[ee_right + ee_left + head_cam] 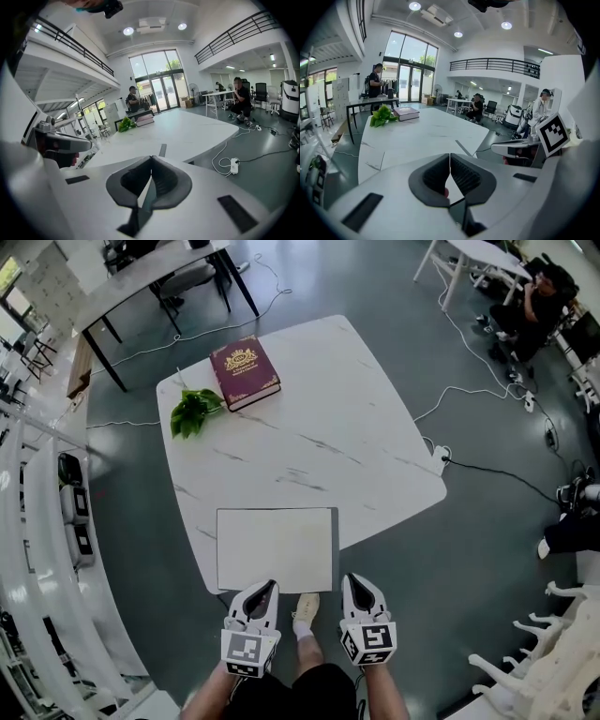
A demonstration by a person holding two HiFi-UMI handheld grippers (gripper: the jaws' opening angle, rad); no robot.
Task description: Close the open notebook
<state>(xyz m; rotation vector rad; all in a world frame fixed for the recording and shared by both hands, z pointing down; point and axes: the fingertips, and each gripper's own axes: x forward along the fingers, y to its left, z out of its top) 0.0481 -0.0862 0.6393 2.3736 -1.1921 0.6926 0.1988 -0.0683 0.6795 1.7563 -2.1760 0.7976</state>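
The notebook point(275, 547) lies flat at the near edge of the white marble table point(375, 427). It shows a blank white face with a dark strip along its right side. My left gripper point(263, 589) and right gripper point(359, 582) hover side by side just short of its near edge, both shut and holding nothing. In the left gripper view the shut left gripper point(450, 157) points over the notebook point(422, 150). In the right gripper view the right gripper point(151, 159) points the same way, with the notebook point(126, 157) and its dark strip just beyond the tips.
A maroon book point(245, 371) and a sprig of green leaves point(194, 412) lie at the table's far left corner. On the floor to the right are a power strip point(441, 457) and cables. A black-legged table point(141, 287) stands behind. My shoe point(305, 607) shows between the grippers.
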